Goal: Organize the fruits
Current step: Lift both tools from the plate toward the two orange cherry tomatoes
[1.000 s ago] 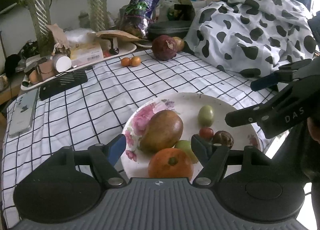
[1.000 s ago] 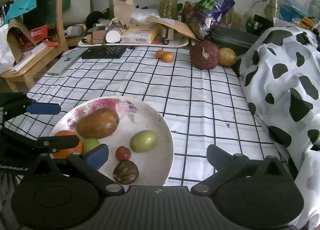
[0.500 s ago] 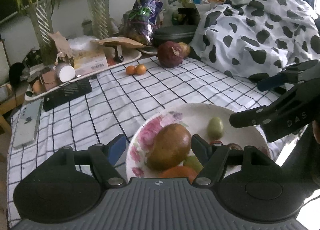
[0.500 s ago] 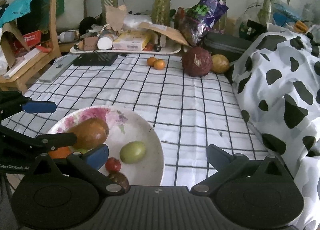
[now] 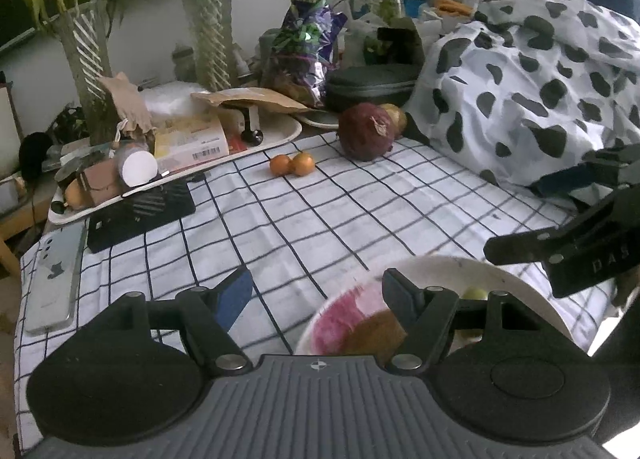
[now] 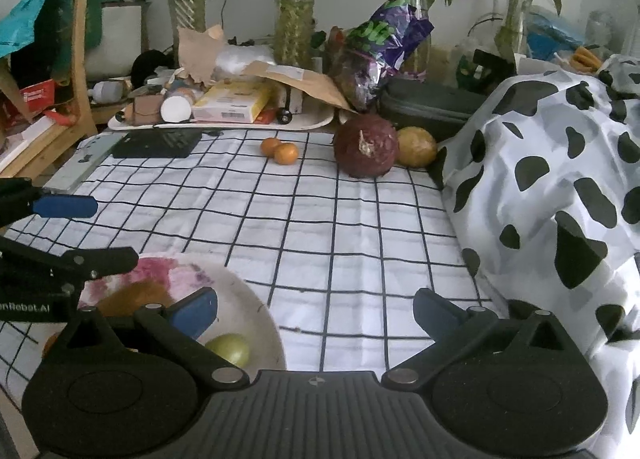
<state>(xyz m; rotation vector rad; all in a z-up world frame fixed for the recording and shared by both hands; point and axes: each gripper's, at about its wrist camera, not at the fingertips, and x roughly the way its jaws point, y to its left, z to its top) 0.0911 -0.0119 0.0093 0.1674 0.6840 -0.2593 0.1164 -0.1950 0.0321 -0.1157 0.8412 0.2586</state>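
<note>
A white floral plate (image 5: 440,261) sits at the near end of the checked cloth, holding a brown mango (image 5: 376,333) and a green fruit (image 6: 228,347); its other fruit is hidden by the gripper bodies. Two small oranges (image 6: 280,151), a large dark red fruit (image 6: 366,151) and a yellow fruit (image 6: 416,147) lie at the far end. My left gripper (image 5: 318,291) hangs open and empty over the plate's left rim. My right gripper (image 6: 314,311) is open and empty, just right of the plate (image 6: 256,299). Each gripper shows in the other's view, left (image 6: 92,233) and right (image 5: 532,215).
A cow-pattern cloth (image 6: 560,179) is heaped along the right side. At the back a white tray (image 5: 280,135) holds boxes and clutter, with potted plants behind. A black flat device (image 5: 140,211) and a phone (image 5: 56,275) lie far left. A wooden chair (image 6: 80,59) stands beyond.
Both grippers have moved forward toward the far end of the table. The plate has slid down to the bottom of both views and the far fruits look larger. Both stay open.
</note>
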